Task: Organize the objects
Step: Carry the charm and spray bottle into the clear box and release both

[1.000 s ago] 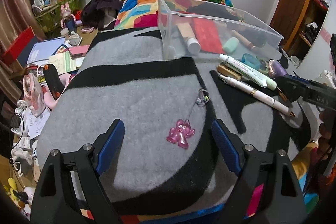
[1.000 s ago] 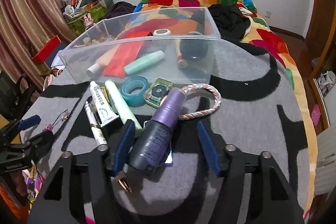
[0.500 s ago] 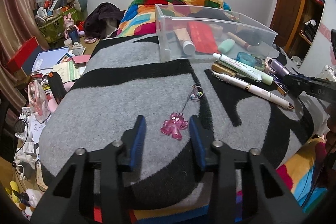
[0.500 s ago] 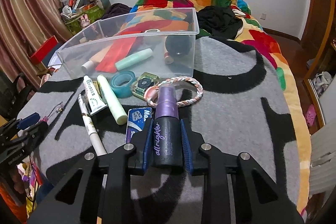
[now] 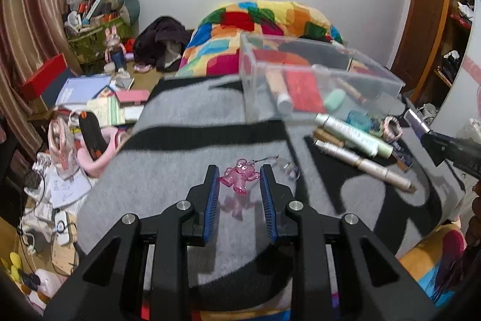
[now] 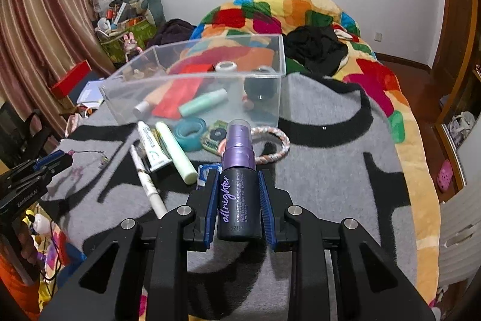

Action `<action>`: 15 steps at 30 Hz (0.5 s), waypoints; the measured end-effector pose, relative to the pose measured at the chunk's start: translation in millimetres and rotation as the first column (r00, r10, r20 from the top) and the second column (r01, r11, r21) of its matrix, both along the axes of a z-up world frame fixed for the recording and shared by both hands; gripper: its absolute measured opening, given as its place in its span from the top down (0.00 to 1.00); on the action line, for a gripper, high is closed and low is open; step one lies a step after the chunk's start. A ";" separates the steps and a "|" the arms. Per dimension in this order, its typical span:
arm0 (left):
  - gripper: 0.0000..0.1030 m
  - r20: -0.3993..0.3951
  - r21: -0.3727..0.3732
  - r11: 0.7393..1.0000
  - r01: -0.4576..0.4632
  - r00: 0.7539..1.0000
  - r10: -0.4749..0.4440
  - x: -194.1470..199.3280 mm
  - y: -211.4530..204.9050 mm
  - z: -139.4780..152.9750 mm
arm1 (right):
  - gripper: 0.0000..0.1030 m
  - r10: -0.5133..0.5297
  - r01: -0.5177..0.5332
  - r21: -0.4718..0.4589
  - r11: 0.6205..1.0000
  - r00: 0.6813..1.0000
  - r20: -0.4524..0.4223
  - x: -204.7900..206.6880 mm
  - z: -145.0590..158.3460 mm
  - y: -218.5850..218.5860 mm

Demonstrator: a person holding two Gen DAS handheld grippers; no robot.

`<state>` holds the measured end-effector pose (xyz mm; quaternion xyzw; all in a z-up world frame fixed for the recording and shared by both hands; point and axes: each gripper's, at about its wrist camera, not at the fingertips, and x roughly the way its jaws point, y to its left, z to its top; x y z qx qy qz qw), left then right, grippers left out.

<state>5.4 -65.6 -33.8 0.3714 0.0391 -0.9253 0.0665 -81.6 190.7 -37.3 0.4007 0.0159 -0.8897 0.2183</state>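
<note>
My left gripper (image 5: 239, 175) is shut on a pink bear charm (image 5: 239, 177) and holds it just above the grey and black blanket (image 5: 186, 158); its cord and ring (image 5: 287, 167) trail to the right. My right gripper (image 6: 239, 179) is shut on a purple spray bottle (image 6: 239, 185), lifted off the blanket. A clear plastic bin (image 6: 192, 86) with several items inside stands beyond it, also in the left wrist view (image 5: 315, 80).
Loose on the blanket in front of the bin lie a white tube (image 6: 151, 146), a pale green stick (image 6: 177, 152), a white pen (image 6: 147, 182), a teal tape roll (image 6: 191, 134) and a braided ring (image 6: 276, 146). Cluttered floor lies left (image 5: 90, 110).
Both grippers closed: the left on the pink charm, the right on the spray bottle. Both have since lifted their objects off the blanket.
</note>
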 end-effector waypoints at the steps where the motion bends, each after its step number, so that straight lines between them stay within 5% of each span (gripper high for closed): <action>1: 0.74 -0.008 -0.006 1.000 0.003 1.000 -0.003 -1.7 0.9 4.4 | 0.77 0.003 -0.003 -0.004 1.000 1.000 -0.008 0.5 3.4 -0.3; 15: 0.74 -0.138 -0.028 0.995 0.095 0.986 -0.098 -30.5 33.1 64.4 | 0.77 0.022 -0.028 -0.055 0.998 0.994 -0.112 -8.5 45.9 -11.6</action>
